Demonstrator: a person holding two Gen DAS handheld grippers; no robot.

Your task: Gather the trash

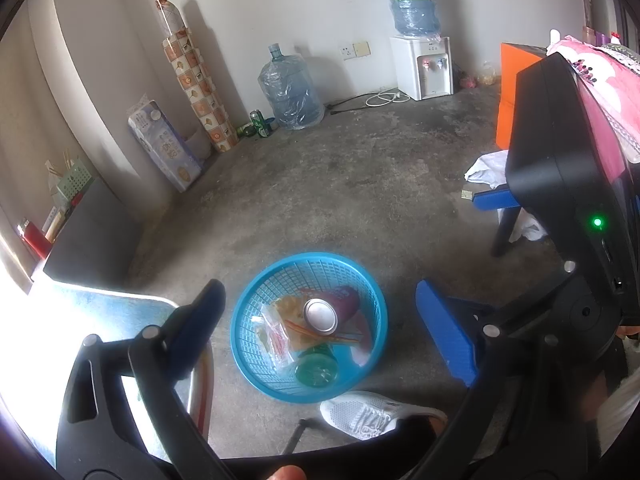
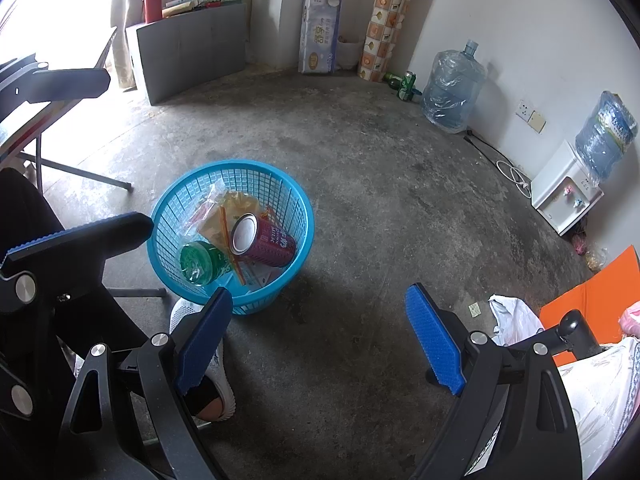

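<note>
- While both tools hang over the concrete floor (image 2: pixel 360 208), the left gripper (image 1: pixel 316 328) tilts downward with its blue pads spread wide, nothing between them; the blue mesh basket (image 1: pixel 256 304) shows through the gap.
- Tilted down more steeply, the right gripper (image 2: pixel 320 340) also stands wide apart and empty, bare floor between its pads; the basket sits to its far left.
- Inside the basket lie a maroon can (image 2: pixel 266 242) on its side, a green bottle (image 2: pixel 198 262) and clear and yellow wrappers (image 2: pixel 224 212).
- A white shoe (image 1: pixel 368 414) of the person stands just beside the basket's near rim.
- On the right, a white plastic bag (image 2: pixel 512 320) lies crumpled on the floor near an orange box (image 2: pixel 596 300), well apart from the basket.
- By the far wall stand a green can (image 1: pixel 259 123), an empty water jug (image 1: pixel 292 92) and a water dispenser (image 1: pixel 424 68).
</note>
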